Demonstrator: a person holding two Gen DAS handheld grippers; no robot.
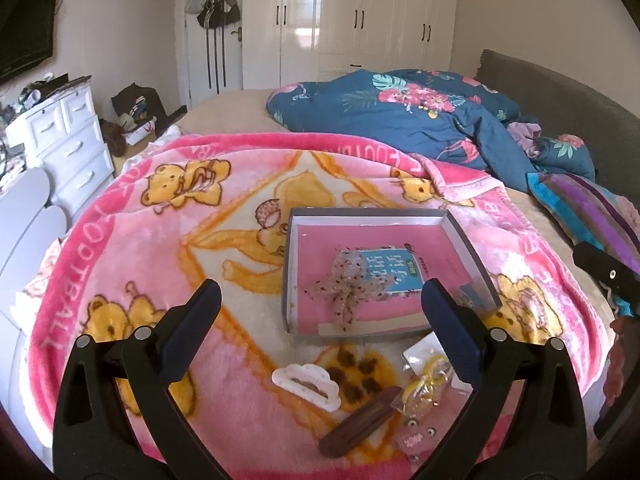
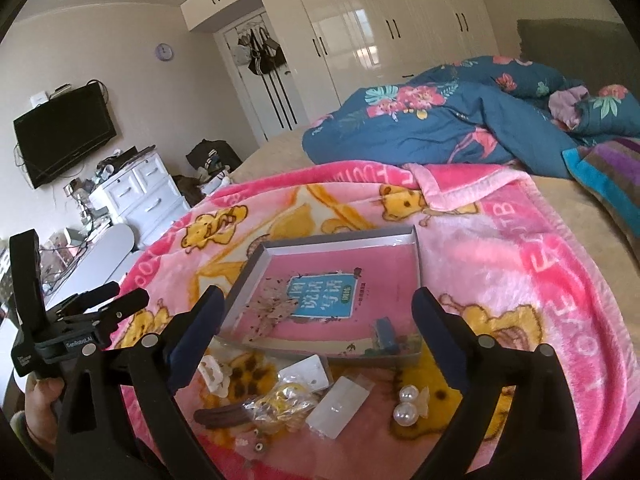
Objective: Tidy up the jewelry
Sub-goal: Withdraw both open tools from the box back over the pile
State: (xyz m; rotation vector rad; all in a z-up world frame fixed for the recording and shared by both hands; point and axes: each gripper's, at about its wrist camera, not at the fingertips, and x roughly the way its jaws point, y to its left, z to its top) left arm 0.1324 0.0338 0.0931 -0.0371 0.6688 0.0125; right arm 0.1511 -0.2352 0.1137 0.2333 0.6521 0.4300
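Note:
A shallow grey box (image 1: 464,236) (image 2: 416,256) with a pink floor lies on the pink bear blanket. In it are a sheer speckled bow (image 1: 352,292) (image 2: 272,312), a blue card (image 1: 394,272) (image 2: 324,296) and a small blue clip (image 2: 386,330). In front of the box lie a white cloud hair claw (image 1: 306,386) (image 2: 214,376), a brown hair clip (image 1: 360,420) (image 2: 224,414), a bag of yellow jewelry (image 1: 424,390) (image 2: 282,402), a clear packet (image 2: 340,406) and two pearls (image 2: 406,404). My left gripper (image 1: 320,300) is open above the blanket, empty. My right gripper (image 2: 318,308) is open too, empty.
A crumpled blue floral duvet (image 1: 420,120) (image 2: 440,120) lies beyond the blanket, a striped pillow (image 1: 588,208) at the right. White drawers (image 1: 68,148) stand at the left beside the bed. A hand (image 2: 40,408) holds the left gripper's handle at the lower left.

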